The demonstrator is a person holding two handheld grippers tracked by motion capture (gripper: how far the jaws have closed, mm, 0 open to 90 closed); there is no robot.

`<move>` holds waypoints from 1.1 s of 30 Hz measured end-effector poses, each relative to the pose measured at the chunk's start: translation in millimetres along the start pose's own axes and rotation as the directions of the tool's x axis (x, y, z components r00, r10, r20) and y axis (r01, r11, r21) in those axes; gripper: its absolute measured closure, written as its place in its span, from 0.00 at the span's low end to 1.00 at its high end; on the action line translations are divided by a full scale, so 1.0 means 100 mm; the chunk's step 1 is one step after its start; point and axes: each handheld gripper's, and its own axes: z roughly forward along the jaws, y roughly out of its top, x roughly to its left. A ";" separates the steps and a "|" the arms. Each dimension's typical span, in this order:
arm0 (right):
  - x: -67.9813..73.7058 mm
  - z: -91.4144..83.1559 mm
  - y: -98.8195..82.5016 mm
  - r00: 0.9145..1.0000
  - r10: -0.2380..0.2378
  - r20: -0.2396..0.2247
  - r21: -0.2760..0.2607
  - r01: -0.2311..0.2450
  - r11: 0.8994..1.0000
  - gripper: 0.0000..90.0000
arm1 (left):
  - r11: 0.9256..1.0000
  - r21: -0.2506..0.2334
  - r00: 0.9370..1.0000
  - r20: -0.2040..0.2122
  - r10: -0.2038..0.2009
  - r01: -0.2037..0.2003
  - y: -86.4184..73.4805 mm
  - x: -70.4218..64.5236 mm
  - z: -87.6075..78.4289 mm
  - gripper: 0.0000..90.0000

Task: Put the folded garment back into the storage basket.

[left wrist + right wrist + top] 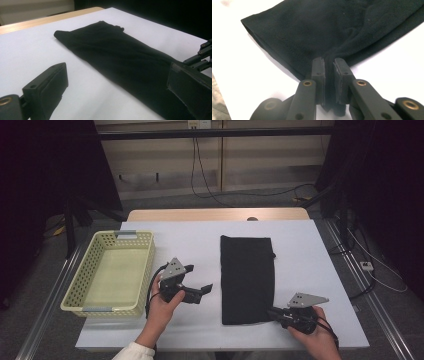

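A folded black cloth [247, 277] lies lengthwise on the white table, seen as a long dark strip [120, 57] in the left gripper view. My right gripper [274, 312] is at the cloth's near right corner, and in the right gripper view [329, 62] its pads pinch a pleat of the black cloth [317, 32] between them. My left gripper [202, 290] hovers to the left of the cloth, jaws wide apart [117, 82], nothing between them.
A pale yellow plastic basket [80, 280] stands at the table's left side, beside my left hand. The white tabletop [190, 240] has bare room behind and to the right of the cloth. Cables run across the floor beyond the table.
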 end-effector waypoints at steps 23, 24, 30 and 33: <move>-0.04 -0.28 -0.03 0.999 0.040 -0.006 -0.109 -0.040 0.993 0.92 | 0.995 0.064 0.996 -0.048 -0.076 0.079 0.19 0.14 0.50 0.05; -0.04 -0.29 -0.03 0.999 0.038 -0.001 -0.109 -0.038 0.993 0.92 | 0.995 0.063 0.996 -0.055 -0.077 0.080 0.19 0.15 0.54 0.05; -0.05 -0.29 -0.03 0.999 0.032 0.017 -0.108 -0.030 0.994 0.92 | 0.983 0.105 0.986 -0.079 -0.144 0.152 0.25 0.30 0.78 0.05; -0.07 -0.29 -0.04 0.999 0.036 0.019 -0.115 -0.034 0.993 0.92 | 0.979 0.119 0.984 -0.095 -0.152 0.163 0.27 0.36 0.88 0.05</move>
